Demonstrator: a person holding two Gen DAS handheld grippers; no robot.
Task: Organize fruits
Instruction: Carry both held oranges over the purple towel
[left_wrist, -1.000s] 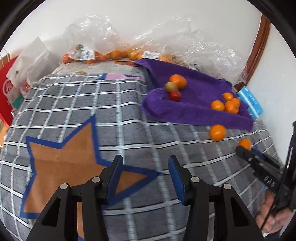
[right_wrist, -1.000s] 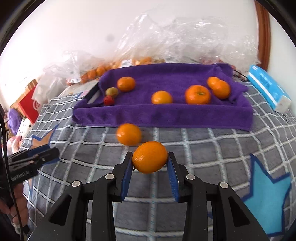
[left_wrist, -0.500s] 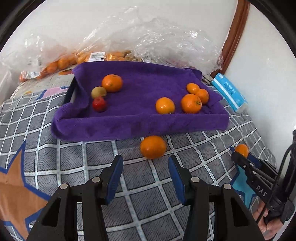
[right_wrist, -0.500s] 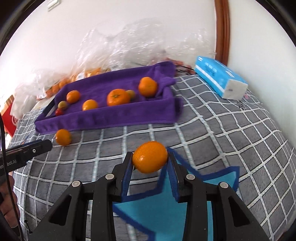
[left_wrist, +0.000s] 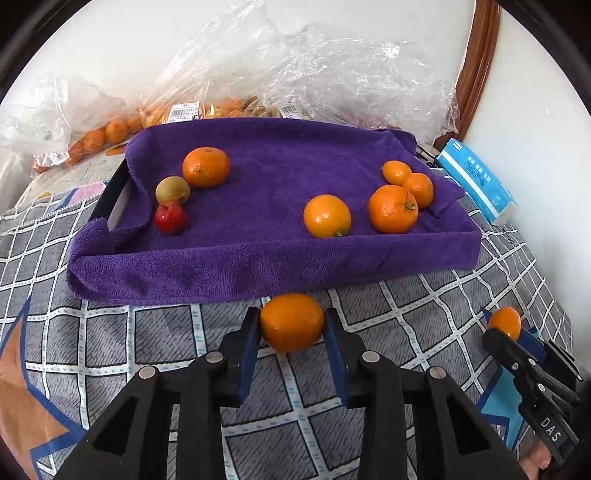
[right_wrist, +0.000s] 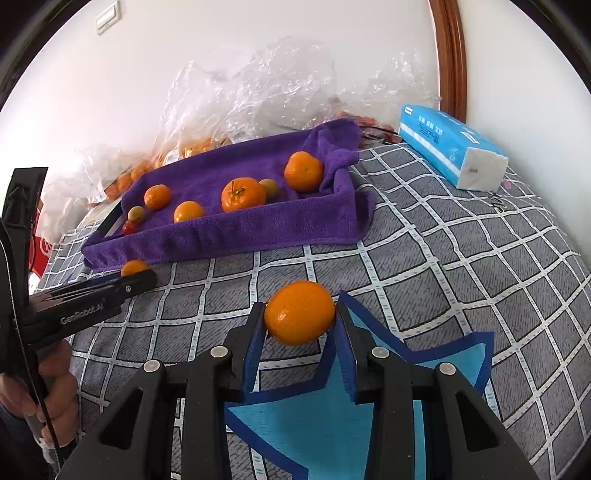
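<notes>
A tray lined with a purple towel (left_wrist: 229, 266) (right_wrist: 258, 229) holds several oranges, a red fruit (left_wrist: 170, 218) and a greenish fruit (left_wrist: 172, 189). My left gripper (left_wrist: 291, 328) has its blue pads on both sides of an orange (left_wrist: 291, 322) lying on the checked cloth just in front of the tray. My right gripper (right_wrist: 300, 317) is shut on another orange (right_wrist: 299, 312) and holds it above the cloth, to the right of the tray. It also shows in the left wrist view (left_wrist: 504, 323).
Clear plastic bags (left_wrist: 314, 74) with more oranges lie behind the tray against the wall. A blue tissue pack (right_wrist: 450, 146) lies at the right by the wall. The grey checked cloth (right_wrist: 461, 258) has star patches.
My left gripper has swung right and forward to the loose orange, which now sits between its pads. My right gripper has carried its orange to the right, away from the tray.
</notes>
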